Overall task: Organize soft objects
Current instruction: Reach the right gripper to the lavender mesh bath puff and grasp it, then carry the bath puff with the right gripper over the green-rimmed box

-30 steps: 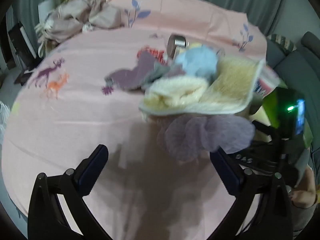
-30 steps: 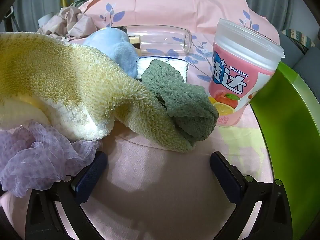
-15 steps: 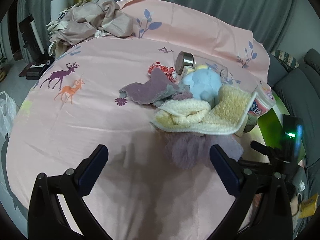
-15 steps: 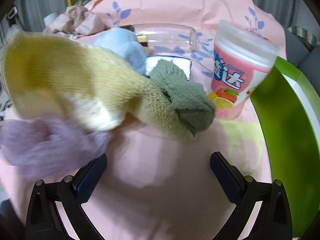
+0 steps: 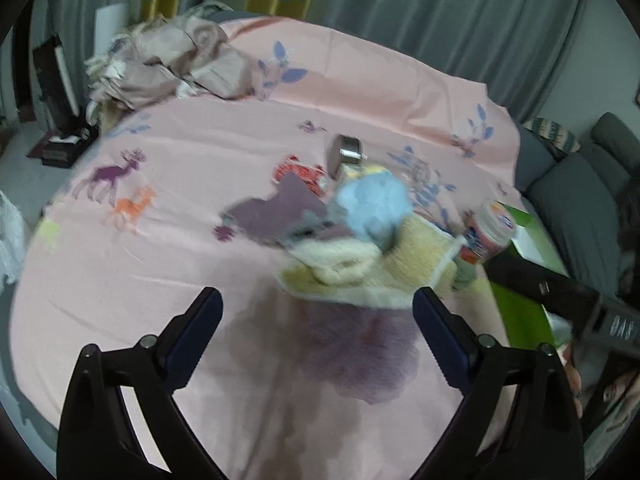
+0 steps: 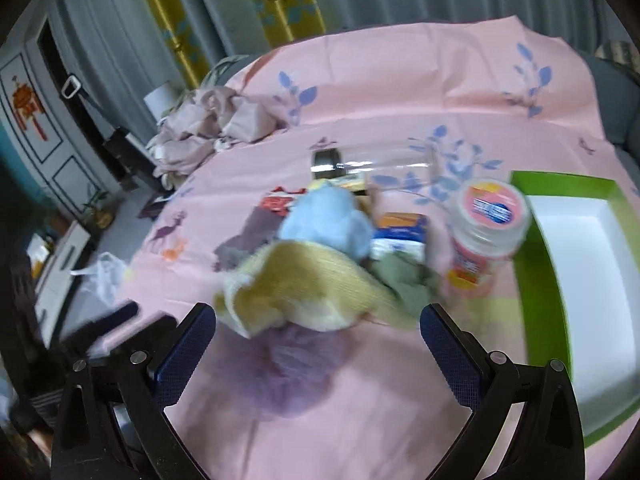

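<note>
Hovering over the yellow towel (image 6: 304, 280), both claws gape (nothing gripped).

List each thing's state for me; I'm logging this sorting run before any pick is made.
Left gripper: open, empty; jaws just been closing slightly.
Right gripper: open, empty.
Yellow towel: crumpled, on the pile.
Purple mesh: bunched, under the towel's near edge.
Blue plush: behind the towel.
Green cloth: bunched, beside the towel.
Gum jar: upright, lid on.
Green box: open, nothing seen inside.

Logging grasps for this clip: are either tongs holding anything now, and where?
Nothing is held. The left tongs and right tongs both stand open and empty.
</note>
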